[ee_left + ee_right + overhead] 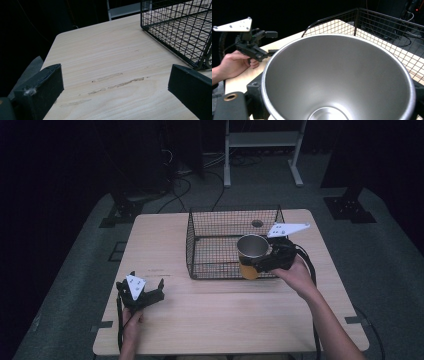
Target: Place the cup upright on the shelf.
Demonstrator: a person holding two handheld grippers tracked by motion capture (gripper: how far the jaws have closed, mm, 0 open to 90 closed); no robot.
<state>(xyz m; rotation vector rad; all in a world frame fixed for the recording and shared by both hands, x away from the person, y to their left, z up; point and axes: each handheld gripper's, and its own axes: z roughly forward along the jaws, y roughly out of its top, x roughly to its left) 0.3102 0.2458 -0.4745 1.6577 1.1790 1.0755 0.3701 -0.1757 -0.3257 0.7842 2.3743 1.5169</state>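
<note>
Right gripper view, cup [337, 82] hides jaws

Dim room all round, and the pale tabletop [210, 315] is the one bright patch, lit evenly from above. Beyond its far edge the floor and stands sink into near black. The high view is soft and a touch grainy. Shadows on the wood are faint, just a blur under the wire basket [220, 245]. In the right gripper view the steel cup [337, 77] fills the foreground, smooth grey sheen, a bright rim highlight, slightly soft. The left gripper view shows the wood grain sharply, dark fingers [40, 92] blurred.
</note>
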